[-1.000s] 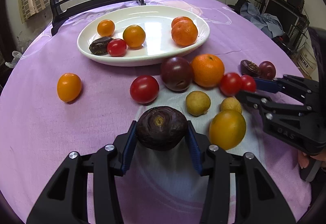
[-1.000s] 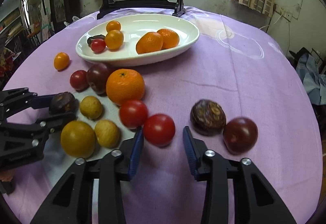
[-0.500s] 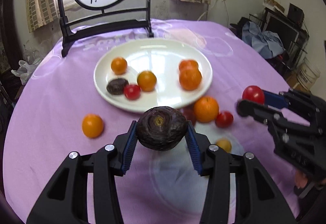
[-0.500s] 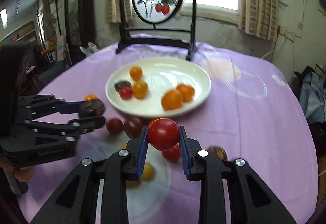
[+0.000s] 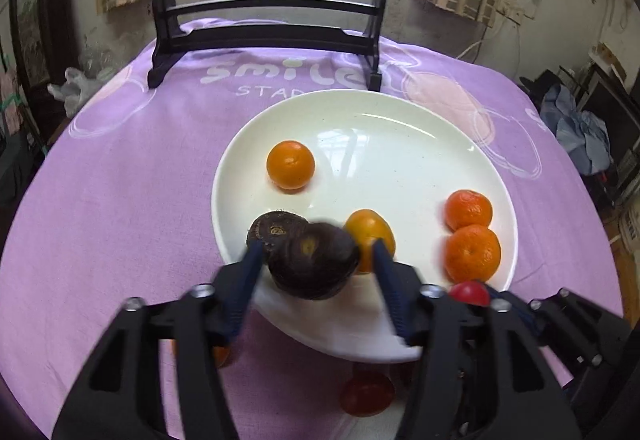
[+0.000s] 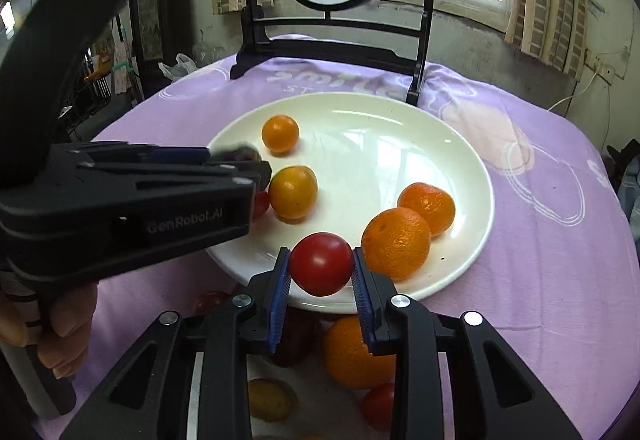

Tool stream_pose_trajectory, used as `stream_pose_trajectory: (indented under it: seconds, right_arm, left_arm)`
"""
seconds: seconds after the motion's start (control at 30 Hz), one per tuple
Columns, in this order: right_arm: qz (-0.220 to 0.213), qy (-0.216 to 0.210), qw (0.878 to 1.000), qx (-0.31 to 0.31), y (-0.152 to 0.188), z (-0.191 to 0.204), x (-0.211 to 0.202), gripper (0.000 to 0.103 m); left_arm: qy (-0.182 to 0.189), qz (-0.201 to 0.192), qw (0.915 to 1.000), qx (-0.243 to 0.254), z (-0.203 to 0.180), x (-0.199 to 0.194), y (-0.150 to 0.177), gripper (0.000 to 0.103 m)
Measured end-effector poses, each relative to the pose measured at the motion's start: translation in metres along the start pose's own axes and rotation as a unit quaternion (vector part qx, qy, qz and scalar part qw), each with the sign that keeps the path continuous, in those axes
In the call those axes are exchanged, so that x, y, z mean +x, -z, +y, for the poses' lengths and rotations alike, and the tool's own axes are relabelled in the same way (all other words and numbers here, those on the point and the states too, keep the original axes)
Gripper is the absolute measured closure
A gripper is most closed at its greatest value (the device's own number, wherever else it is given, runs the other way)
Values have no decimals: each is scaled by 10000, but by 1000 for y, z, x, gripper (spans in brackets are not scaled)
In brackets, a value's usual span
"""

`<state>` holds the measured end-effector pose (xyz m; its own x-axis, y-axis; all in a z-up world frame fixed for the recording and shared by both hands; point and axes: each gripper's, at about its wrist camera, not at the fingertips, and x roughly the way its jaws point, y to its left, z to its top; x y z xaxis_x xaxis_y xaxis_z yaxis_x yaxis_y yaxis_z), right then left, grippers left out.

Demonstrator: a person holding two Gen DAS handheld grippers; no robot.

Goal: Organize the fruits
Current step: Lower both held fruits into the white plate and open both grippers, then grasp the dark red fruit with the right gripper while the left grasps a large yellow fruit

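The left gripper has its jaws spread wide, the dark wrinkled round fruit loose between them over the white oval ceramic plate. The right gripper clamps a glossy red tomato above the plate's near rim.

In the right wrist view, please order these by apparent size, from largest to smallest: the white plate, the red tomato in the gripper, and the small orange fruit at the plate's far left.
1. Plate
2. Tomato, though nearness to the camera enlarges it
3. Small orange fruit
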<state>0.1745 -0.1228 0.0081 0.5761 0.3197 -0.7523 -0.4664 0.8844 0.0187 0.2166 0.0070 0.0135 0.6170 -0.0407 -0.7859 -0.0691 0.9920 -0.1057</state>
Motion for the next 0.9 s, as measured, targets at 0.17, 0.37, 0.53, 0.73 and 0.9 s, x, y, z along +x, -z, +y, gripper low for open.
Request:
stream_pose_trajectory:
  seconds: [0.17,0.37,0.53,0.73,0.9]
  right_arm:
    - [-81,-42,9999,78,8,-7,-13,64]
    - [-211,-97,9992,327,26,-19,-43,52]
    - [-240,-54,9978,616,55,-33,-71,41]
    - [4,-57,9969,779,98,-31,-86,32]
    - [121,110,9959,887,118,-33,-93,29]
  left_arm:
    - [87,-71,9999,-65,3,-9,8,20]
    - [192,36,9998,-7,-1,-24,33,14]
    - [58,-135,9996,252,-4,-44,64,10]
    - [87,-42,9994,323,-3,-54,95,10]
    - [98,78,9995,295,-1,-57,117,9]
